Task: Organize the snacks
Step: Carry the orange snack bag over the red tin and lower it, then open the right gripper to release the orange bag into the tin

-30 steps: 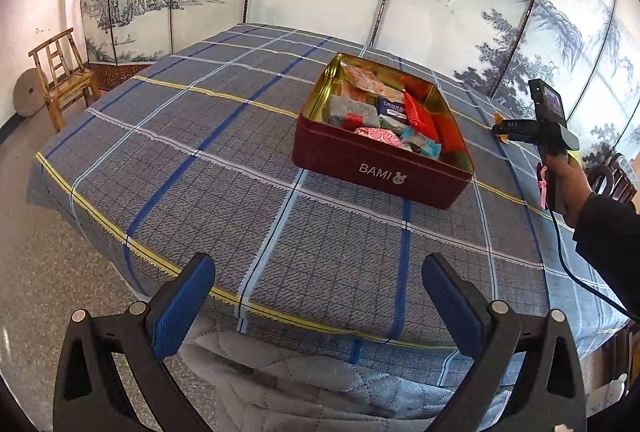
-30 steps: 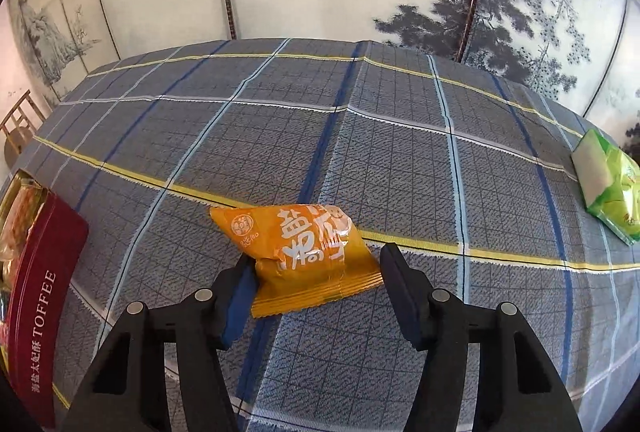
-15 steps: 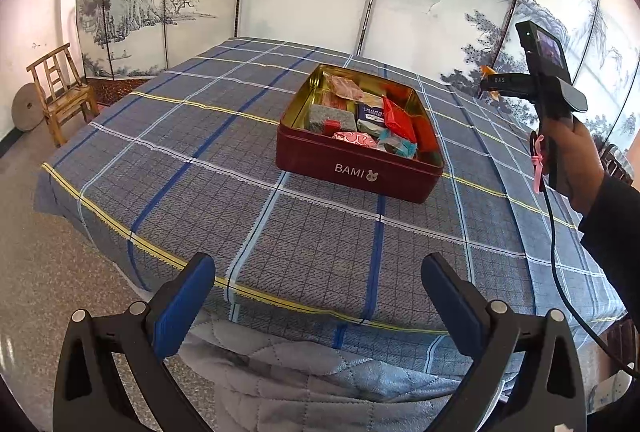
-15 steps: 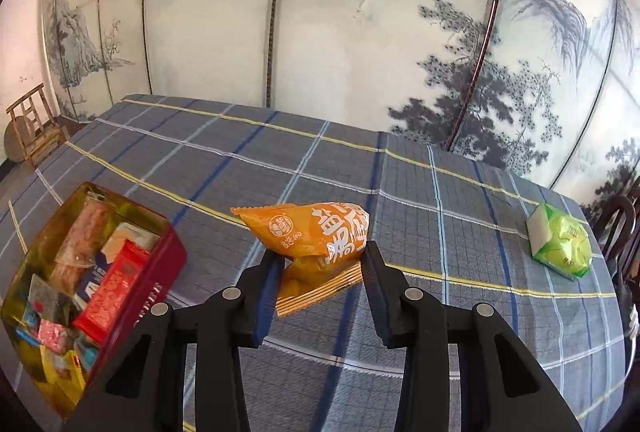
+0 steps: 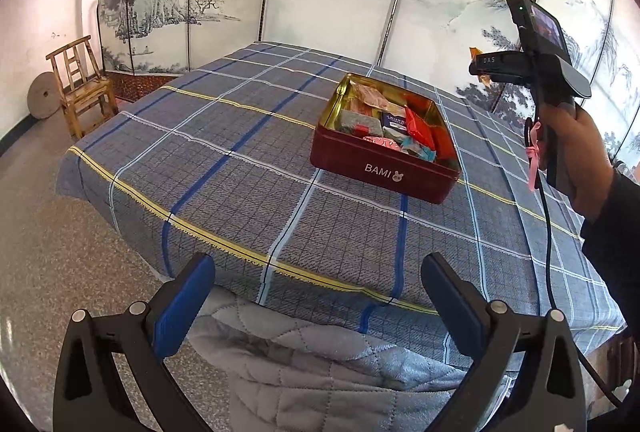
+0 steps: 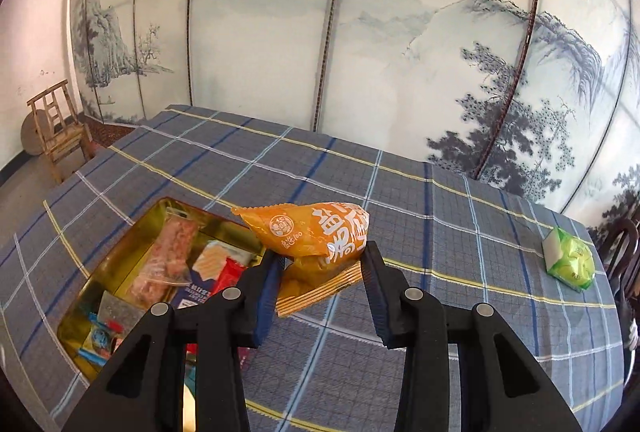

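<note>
The right gripper [image 6: 320, 284], clamped on the orange snack packet [image 6: 310, 236], has lifted it off the checked surface [image 6: 440, 232] where it lay a second ago and now holds it in the air by the near edge of the open red tin [image 6: 120, 272], so the drop-in looks to be next. The left gripper [image 5: 318, 300] hangs back off the surface's edge, jaws wide apart and empty. A green packet [image 6: 570, 262] waits far off to the right.
</note>
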Available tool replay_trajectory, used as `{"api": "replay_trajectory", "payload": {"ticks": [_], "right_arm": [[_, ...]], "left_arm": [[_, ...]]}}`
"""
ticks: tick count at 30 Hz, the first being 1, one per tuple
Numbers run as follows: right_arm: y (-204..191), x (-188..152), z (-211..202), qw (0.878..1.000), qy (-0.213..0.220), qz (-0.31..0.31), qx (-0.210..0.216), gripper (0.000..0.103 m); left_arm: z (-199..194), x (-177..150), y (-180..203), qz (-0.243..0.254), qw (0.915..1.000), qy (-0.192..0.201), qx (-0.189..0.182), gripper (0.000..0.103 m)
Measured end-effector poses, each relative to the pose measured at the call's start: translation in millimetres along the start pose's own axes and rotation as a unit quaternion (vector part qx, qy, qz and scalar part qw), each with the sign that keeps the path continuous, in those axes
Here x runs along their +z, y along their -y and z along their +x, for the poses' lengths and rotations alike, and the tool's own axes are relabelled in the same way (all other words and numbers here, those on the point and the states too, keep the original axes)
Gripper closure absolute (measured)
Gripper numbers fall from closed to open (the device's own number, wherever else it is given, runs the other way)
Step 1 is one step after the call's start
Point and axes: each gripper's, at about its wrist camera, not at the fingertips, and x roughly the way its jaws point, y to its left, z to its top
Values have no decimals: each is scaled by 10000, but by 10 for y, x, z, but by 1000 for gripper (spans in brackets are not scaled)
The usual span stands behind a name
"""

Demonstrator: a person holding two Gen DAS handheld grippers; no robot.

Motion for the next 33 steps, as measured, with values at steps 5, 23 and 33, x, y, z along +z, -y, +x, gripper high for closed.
{"api": "replay_trajectory", "payload": {"ticks": [5, 23, 33], "right_arm": [[-215, -14, -26, 9999, -21, -97, 116, 62], [-764, -325, 184, 9980, -418, -301, 367, 62], [-1023, -477, 250, 9966, -575, -369, 459, 62]], "left_arm": [[-28, -13, -44, -47, 10000, 47, 20, 1], [115, -70, -175, -152, 9997, -163, 85, 1], [135, -83, -206, -133, 9994, -239, 194, 1]]}}
